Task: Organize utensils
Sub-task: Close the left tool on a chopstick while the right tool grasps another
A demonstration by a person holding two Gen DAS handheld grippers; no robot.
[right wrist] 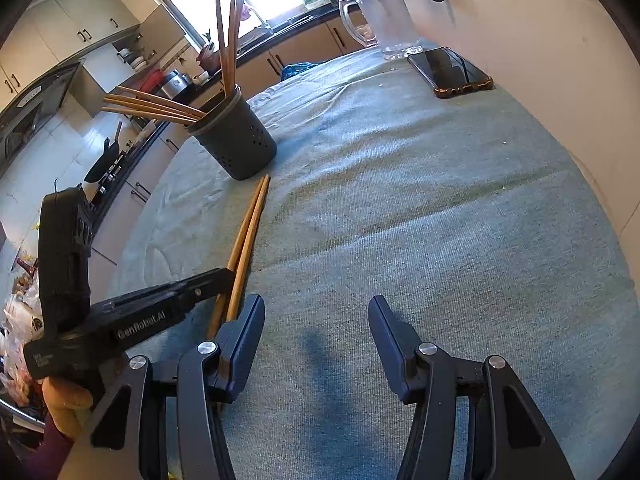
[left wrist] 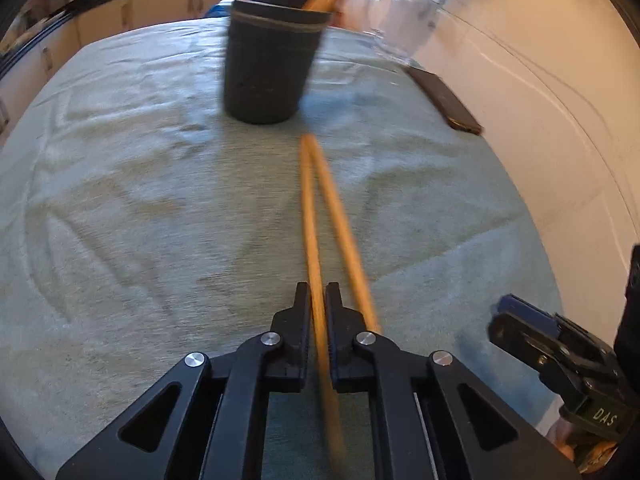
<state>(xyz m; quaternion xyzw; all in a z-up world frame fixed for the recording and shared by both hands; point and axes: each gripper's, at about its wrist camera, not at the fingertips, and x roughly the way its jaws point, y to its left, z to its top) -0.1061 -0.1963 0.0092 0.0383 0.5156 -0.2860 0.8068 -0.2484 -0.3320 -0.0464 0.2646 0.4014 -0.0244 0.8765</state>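
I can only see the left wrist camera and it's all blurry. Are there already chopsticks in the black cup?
Observer: Yes. The right wrist view shows the holder with several chopsticks in it, some upright and some leaning out sideways.
Operator: Is my other gripper holding anything?
Observer: No. The right gripper is open and empty above the cloth.
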